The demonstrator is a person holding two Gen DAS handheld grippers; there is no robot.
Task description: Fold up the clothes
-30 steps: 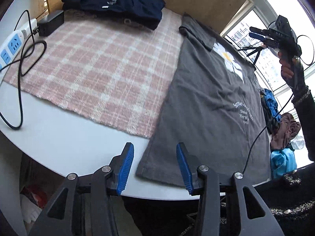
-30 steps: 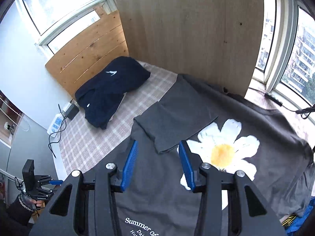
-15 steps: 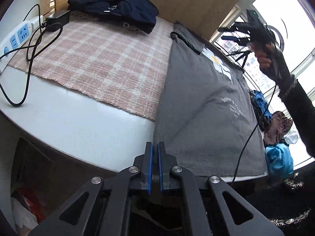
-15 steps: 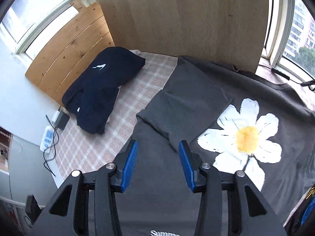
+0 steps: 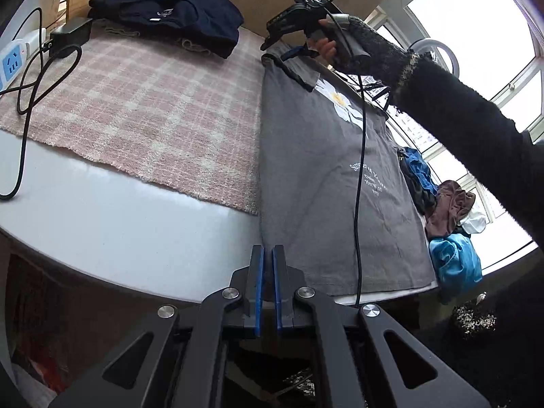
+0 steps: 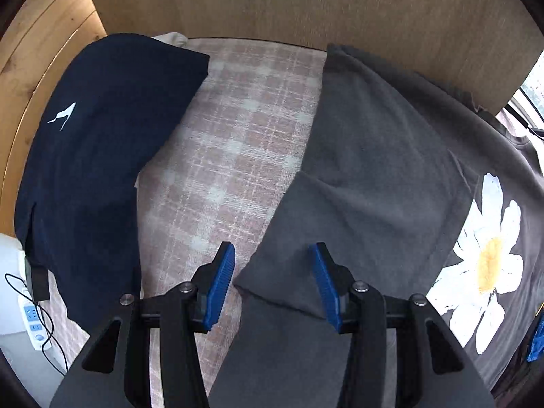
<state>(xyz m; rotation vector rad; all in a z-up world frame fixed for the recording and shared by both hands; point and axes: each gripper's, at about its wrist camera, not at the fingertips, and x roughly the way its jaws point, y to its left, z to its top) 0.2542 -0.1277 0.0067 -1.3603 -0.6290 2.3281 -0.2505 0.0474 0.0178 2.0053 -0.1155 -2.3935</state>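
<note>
The grey T-shirt lay flat along the right half of the left-wrist frame, its hem at the near edge of the white tabletop and its left side folded over, with the sleeve turned inward across the chest beside the daisy print. A folded navy garment sat at the upper left on the pink plaid mat.

The left tongs were pressed together with nothing visibly between them, just off the hem's near corner. The right tongs stood wide, straddling the lower edge of the folded sleeve at the bottom centre of their view.

Judging by that, the step was probably a two-corner pickup of the folded left side. To do it well, the right tongs would need to bite through every layer at the sleeve fold, and the left tongs would have to part before taking the hem corner; both corners should rise together so the crease stays straight.

A second earlier, the left tongs had been wide; half a second earlier they were already closed. The right tongs had kept their spread but dropped much closer to the sleeve, the daisy sliding to the right edge.
</note>
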